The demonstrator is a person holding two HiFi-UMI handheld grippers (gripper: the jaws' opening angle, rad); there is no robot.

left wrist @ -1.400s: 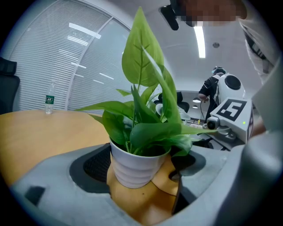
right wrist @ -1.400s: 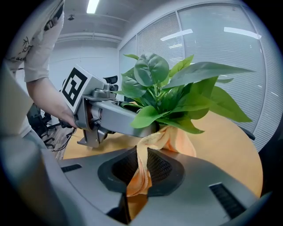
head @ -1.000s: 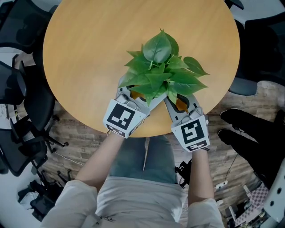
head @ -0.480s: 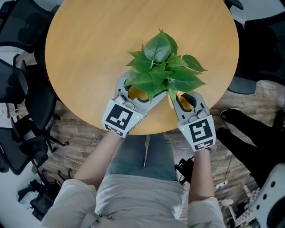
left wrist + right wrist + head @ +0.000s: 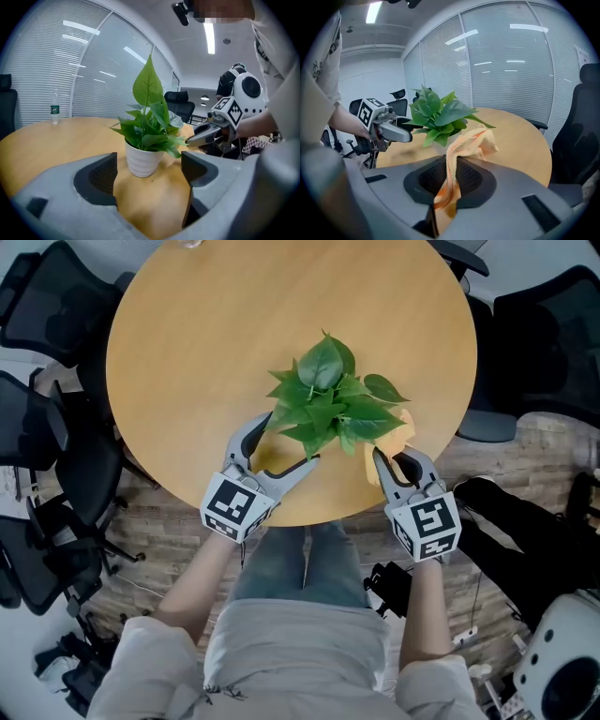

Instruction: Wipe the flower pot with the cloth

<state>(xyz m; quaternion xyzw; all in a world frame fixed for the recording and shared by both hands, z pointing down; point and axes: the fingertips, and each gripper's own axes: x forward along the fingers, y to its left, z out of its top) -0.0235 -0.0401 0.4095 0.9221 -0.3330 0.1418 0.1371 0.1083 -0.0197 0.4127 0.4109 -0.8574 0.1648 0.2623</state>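
A leafy green plant (image 5: 328, 399) stands in a white ribbed pot (image 5: 143, 159) on the round wooden table (image 5: 187, 352). In the head view the leaves hide the pot. My left gripper (image 5: 287, 441) is open just short of the pot, on its near-left side, with nothing between the jaws (image 5: 147, 174). My right gripper (image 5: 394, 457) is at the plant's near right, shut on an orange-and-cream cloth (image 5: 468, 145) that droops over its jaws. In the head view the cloth (image 5: 392, 434) lies against the leaves' right side.
A water bottle (image 5: 55, 108) stands at the table's far edge. Black office chairs (image 5: 52, 427) ring the table on the left and at the right (image 5: 534, 324). Both grippers are near the table's front edge, above the person's legs (image 5: 300, 568).
Both grippers have drawn back from the plant toward the table's near edge. The left one has come away from around the pot; the right one still grips the cloth.
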